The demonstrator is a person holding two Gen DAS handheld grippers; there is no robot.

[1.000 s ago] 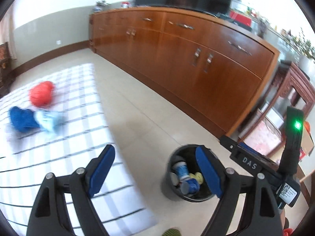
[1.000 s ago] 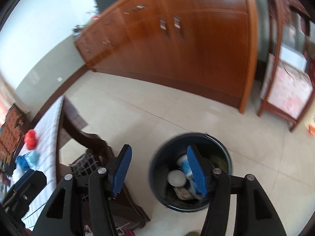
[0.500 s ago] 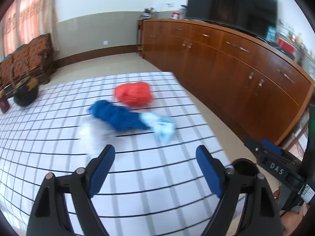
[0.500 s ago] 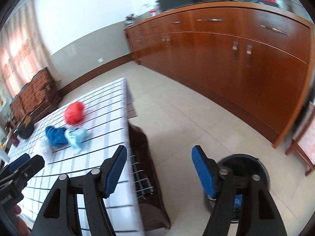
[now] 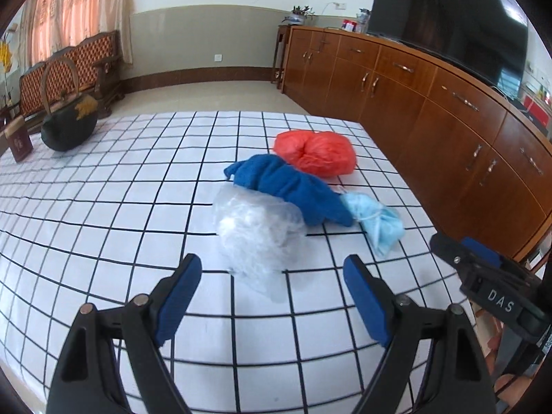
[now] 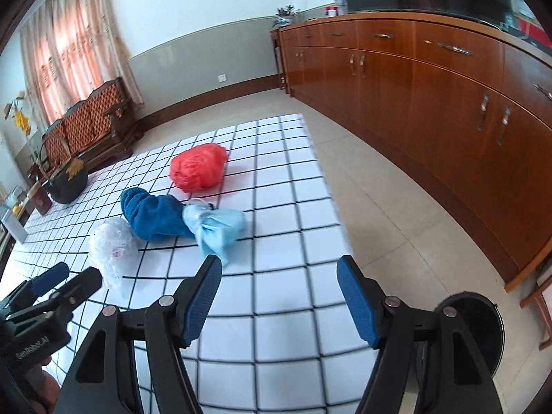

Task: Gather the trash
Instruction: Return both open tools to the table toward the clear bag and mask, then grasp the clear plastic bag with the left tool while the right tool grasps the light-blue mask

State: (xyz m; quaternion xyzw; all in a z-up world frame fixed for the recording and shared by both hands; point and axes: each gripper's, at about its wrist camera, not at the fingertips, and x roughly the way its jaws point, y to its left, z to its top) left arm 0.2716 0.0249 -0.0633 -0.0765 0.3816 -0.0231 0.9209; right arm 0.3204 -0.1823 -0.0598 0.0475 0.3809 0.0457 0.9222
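Note:
On the checked tablecloth (image 5: 103, 207) lie a clear crumpled plastic bag (image 5: 257, 227), a dark blue cloth bundle (image 5: 289, 186), a light blue bag (image 5: 379, 222) and a red plastic bag (image 5: 315, 151). My left gripper (image 5: 272, 293) is open and empty, just short of the clear bag. My right gripper (image 6: 279, 296) is open and empty, just short of the light blue bag (image 6: 217, 227). The clear bag (image 6: 110, 245), blue bundle (image 6: 151, 212) and red bag (image 6: 198, 167) also show in the right wrist view. The black trash bin (image 6: 483, 327) stands on the floor at the right, partly hidden by my right finger.
A long wooden cabinet (image 5: 431, 103) with a TV (image 5: 445, 17) runs along the right. A black kettle (image 5: 67, 126) and a small brown box (image 5: 19, 141) sit at the table's far left. A wooden bench (image 6: 93, 124) stands by the curtained window.
Both grippers swung up from over the trash bin on the floor to above the table, and now face the bags. Both stayed open and empty.

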